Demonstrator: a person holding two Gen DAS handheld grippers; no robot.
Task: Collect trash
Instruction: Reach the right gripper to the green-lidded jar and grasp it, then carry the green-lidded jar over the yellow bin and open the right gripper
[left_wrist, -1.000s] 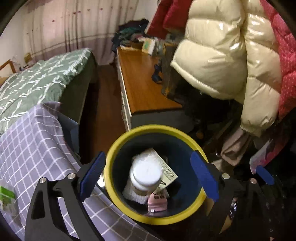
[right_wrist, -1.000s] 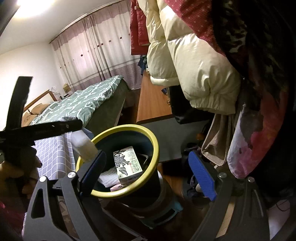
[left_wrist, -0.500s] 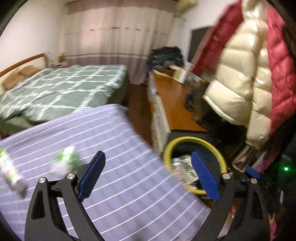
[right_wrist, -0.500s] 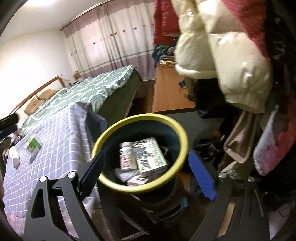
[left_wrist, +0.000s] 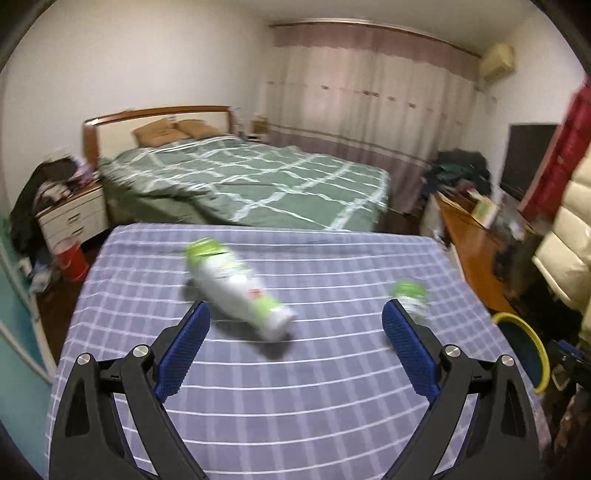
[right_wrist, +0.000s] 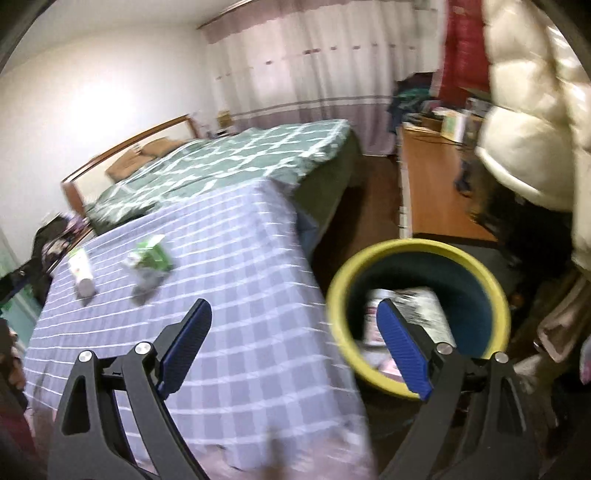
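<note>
- Left wrist view: my left gripper (left_wrist: 295, 343) has its jaws spread wide with nothing between them, hovering over the table with the checked cloth (left_wrist: 258, 406). A white bottle with a green label (left_wrist: 236, 288) lies on its side on the cloth just ahead of the jaws, slightly toward the left pad. Its long axis runs diagonally, with the near end pointing toward the middle of my jaws. A crumpled green-and-white wrapper (left_wrist: 408, 295) lies just beyond my right pad, on the side of the cloth nearer the yellow-rimmed bin (left_wrist: 524, 354).
- Right wrist view: my right gripper (right_wrist: 295, 347) is also wide open and empty, straddling the table's edge and the yellow-rimmed bin (right_wrist: 417, 317), which already holds trash. From here the bottle (right_wrist: 81, 271) and wrapper (right_wrist: 149, 258) lie well apart from my jaws, far across the cloth. I judge the left gripper much nearer the bottle, so that one should take it.
</note>
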